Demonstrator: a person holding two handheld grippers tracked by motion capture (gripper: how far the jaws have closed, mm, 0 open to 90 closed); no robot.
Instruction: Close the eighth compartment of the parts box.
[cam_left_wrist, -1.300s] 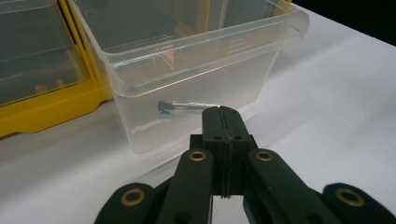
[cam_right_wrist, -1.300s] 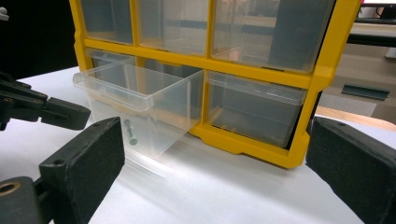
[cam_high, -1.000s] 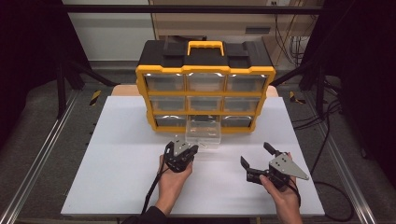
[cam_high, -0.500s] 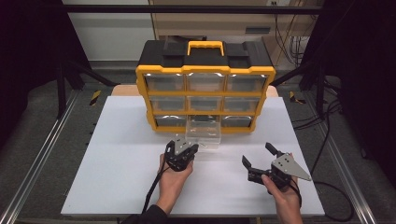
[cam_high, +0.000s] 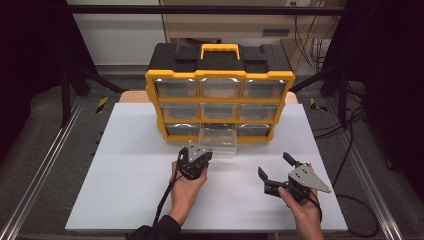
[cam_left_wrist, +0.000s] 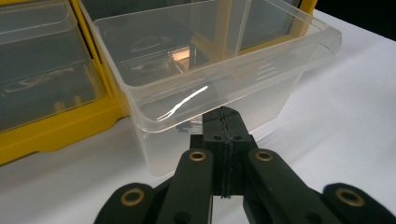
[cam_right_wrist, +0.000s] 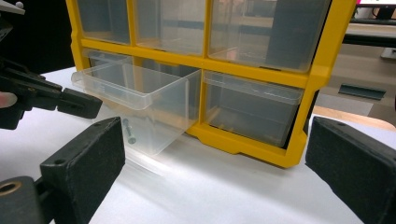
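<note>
A yellow and black drawer organizer (cam_high: 220, 76) stands at the back of the white board. Its bottom middle clear drawer (cam_high: 218, 141) is pulled partway out. My left gripper (cam_high: 208, 155) is shut, with its tips (cam_left_wrist: 224, 115) pressed against the drawer's front wall (cam_left_wrist: 210, 107) just under the lip. From the right gripper view the same drawer (cam_right_wrist: 135, 93) holds a small screw (cam_right_wrist: 130, 131), and the left gripper (cam_right_wrist: 79, 103) touches its front. My right gripper (cam_high: 274, 165) is held open over the board, right of the drawer, with nothing between its pads (cam_right_wrist: 88, 158).
The other clear drawers (cam_right_wrist: 252, 109) are pushed into the yellow frame (cam_right_wrist: 322, 74). The white board (cam_high: 130, 165) spreads to the left and front of the hands. Metal rails (cam_high: 45, 170) run along both sides of the table, and cables (cam_high: 350, 150) lie at the right.
The right gripper has drifted very slightly to the right. The left gripper and the drawer stay where they were.
</note>
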